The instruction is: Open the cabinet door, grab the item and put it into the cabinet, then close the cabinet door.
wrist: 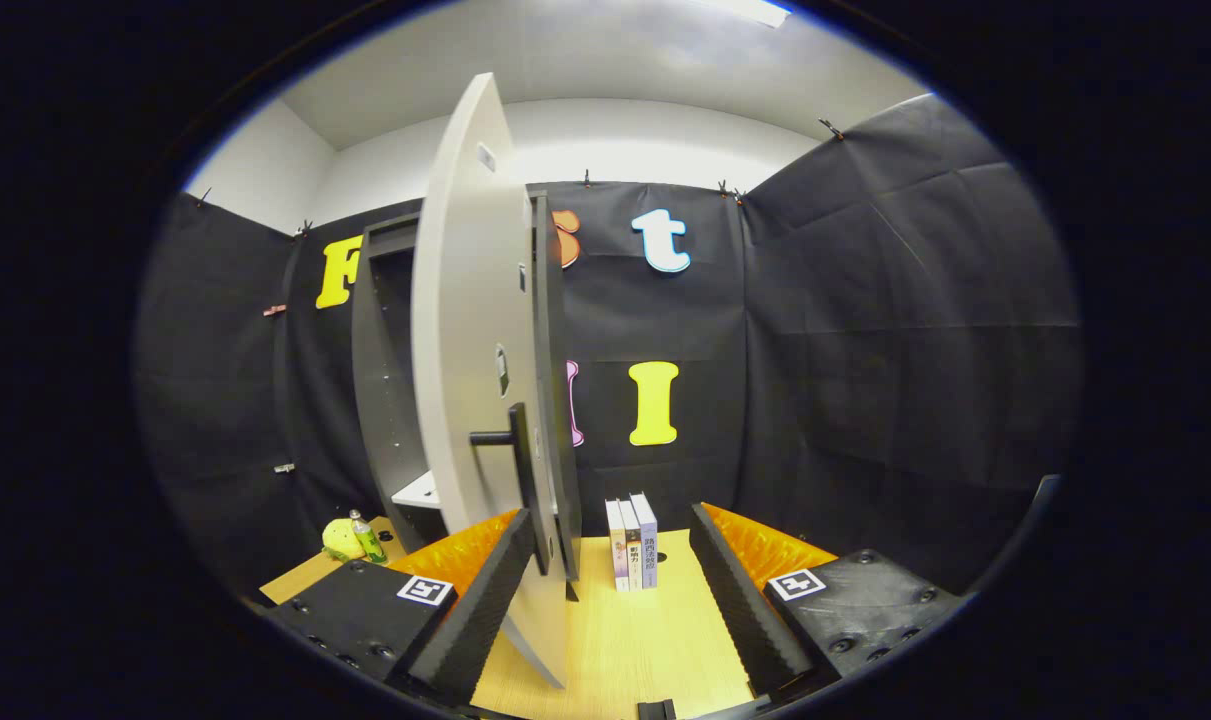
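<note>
a: start close in. the gripper (605, 590) has its fingers spread wide, nothing pinched between them, with bare bench (625, 650) in the gap.

b: and the cabinet door (475, 340)? its lower edge sits right by the left finger.

a: it's swung out edge-on toward us, so you see its thin side and the dark handle (500, 440) sticking out. i'd judge it's parked that way to leave the cabinet mouth clear; i can't tell whether the finger touches it.

b: so the opening part looks done.

a: looks so. just ahead of the fingers, between them, stand three books (632, 543) upright, spines facing us. if they're the item, that stance suits a squeeze across the covers.

b: could be something else, though?

a: possibly. off past the left finger, near the cabinet's foot, a small green bottle (368, 540) stands touching a yellow soft toy (342, 538).

b: and farthest?

a: the cabinet (390, 380) itself, dark inside, a pale shelf (420, 490) low down, nothing visible on it, so the item isn't stowed yet.
</note>
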A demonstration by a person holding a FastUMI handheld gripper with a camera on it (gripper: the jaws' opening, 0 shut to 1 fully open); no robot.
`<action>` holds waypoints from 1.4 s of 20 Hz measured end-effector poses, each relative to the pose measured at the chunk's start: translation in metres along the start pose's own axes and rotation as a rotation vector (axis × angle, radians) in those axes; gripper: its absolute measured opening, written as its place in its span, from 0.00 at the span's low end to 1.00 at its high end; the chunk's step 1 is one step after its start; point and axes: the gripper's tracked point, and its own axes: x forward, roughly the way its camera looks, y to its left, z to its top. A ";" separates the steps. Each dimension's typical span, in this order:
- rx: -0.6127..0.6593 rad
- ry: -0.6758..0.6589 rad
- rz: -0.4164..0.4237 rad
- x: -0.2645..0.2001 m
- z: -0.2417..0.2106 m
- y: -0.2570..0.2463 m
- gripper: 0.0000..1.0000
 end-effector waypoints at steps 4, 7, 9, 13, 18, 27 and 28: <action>-0.036 0.021 -0.005 0.042 -0.012 0.000 0.98; -0.042 0.008 -0.026 0.054 -0.007 -0.003 0.96; -0.037 0.015 -0.028 0.052 -0.008 -0.001 0.96; -0.094 0.005 -0.047 0.050 -0.007 0.009 0.96; -0.049 0.031 0.042 0.045 -0.014 0.070 0.96; -0.017 0.063 0.130 0.065 -0.026 0.186 0.96; -0.023 0.064 0.140 0.071 -0.029 0.202 0.96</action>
